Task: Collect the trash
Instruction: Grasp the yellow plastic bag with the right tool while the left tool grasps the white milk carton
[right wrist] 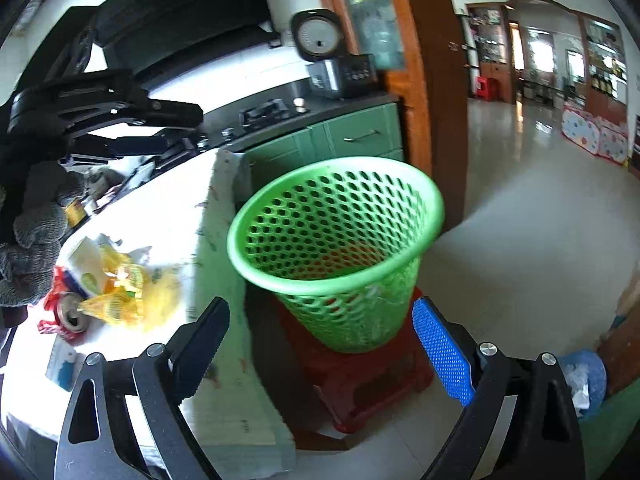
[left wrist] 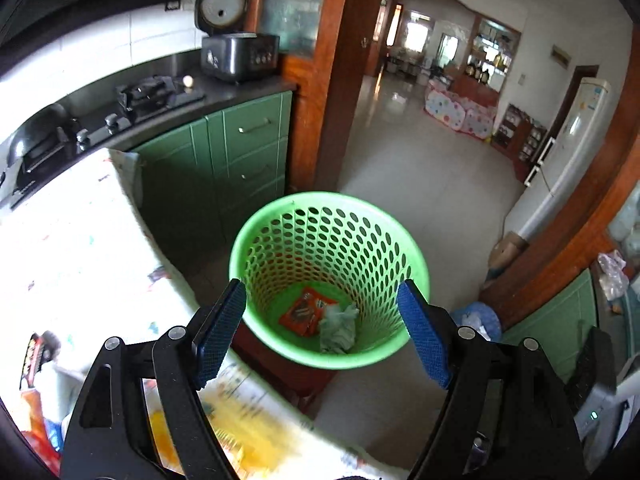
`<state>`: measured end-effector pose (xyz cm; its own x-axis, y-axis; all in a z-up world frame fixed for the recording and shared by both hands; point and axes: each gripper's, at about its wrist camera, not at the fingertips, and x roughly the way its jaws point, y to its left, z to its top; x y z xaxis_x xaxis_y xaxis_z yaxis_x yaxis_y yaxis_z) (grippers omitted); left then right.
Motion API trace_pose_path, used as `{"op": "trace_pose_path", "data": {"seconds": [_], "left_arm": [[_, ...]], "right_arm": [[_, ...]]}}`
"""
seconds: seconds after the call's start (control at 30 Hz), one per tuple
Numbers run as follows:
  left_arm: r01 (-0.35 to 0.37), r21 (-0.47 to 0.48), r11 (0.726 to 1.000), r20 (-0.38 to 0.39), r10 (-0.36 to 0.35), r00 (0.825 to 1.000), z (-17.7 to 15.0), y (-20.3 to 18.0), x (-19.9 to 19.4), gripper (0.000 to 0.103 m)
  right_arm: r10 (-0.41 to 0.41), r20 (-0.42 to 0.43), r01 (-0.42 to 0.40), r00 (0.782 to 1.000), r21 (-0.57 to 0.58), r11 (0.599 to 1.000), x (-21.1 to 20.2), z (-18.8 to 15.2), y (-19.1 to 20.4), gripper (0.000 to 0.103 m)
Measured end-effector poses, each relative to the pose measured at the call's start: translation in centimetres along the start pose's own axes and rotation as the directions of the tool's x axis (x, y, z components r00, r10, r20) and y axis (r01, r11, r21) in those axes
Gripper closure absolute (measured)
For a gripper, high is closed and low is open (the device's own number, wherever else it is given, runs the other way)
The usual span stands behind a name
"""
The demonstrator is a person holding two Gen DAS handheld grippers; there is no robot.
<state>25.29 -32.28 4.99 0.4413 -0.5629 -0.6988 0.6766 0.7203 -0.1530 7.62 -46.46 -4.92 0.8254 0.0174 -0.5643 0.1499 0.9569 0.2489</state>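
Note:
A green perforated basket point(left wrist: 280, 248) stands beside the table, directly below my left gripper point(left wrist: 320, 286). That gripper is open with nothing between its blue pads. A red snack wrapper point(left wrist: 306, 310) and a crumpled pale tissue point(left wrist: 338, 328) lie on the basket's bottom. In the right wrist view the basket point(right wrist: 336, 220) sits on a red stool point(right wrist: 360, 384). My right gripper point(right wrist: 320, 304) is open and empty, in front of the basket's side. On the table lie a yellow wrapper point(right wrist: 120, 296), a can point(right wrist: 70, 314) and a white carton point(right wrist: 86, 264). The left gripper point(right wrist: 188, 128) shows at the upper left, held by a gloved hand point(right wrist: 36, 232).
The cloth-covered table point(left wrist: 80, 248) fills the left side. Behind it run green cabinets point(left wrist: 240, 160) with a gas stove point(left wrist: 152, 96) and a rice cooker point(left wrist: 236, 48). A wooden door frame point(left wrist: 340, 80) opens onto a tiled floor. A blue bag of litter point(right wrist: 580, 376) sits at the right.

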Motion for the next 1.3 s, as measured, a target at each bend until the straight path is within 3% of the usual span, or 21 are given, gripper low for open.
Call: {"op": "trace_pose_path", "data": {"seconds": [0.23, 0.43, 0.67, 0.97, 1.3], "left_arm": [[-0.060, -0.029, 0.998, 0.083, 0.062, 0.995, -1.9, 2.5, -7.3, 0.026], [-0.112, -0.065, 0.992, 0.140, 0.121, 0.983, -4.4, 5.2, -12.5, 0.026], [-0.156, -0.122, 0.980, 0.177, 0.176, 0.968, -8.4, 8.5, -17.4, 0.026], [-0.182, -0.111, 0.977, 0.185, 0.200, 0.962, -14.6, 11.9, -21.9, 0.024], [-0.088, 0.089, 0.992, 0.052, 0.083, 0.995, -21.6, 13.0, -20.6, 0.022]], "right_arm": [[0.140, -0.053, -0.144, 0.989, -0.073, 0.987, 0.5, 0.8, 4.7, 0.013], [0.252, -0.128, -0.271, 0.959, -0.160, 0.949, 2.1, 0.8, 10.2, 0.015], [0.301, -0.197, -0.341, 0.933, -0.217, 0.915, 4.8, 1.2, 14.9, 0.016], [0.251, -0.271, -0.323, 0.929, -0.271, 0.906, 8.8, 1.5, 17.6, 0.019], [0.205, -0.316, -0.298, 0.926, -0.280, 0.913, 10.9, 1.2, 18.4, 0.026]]}}
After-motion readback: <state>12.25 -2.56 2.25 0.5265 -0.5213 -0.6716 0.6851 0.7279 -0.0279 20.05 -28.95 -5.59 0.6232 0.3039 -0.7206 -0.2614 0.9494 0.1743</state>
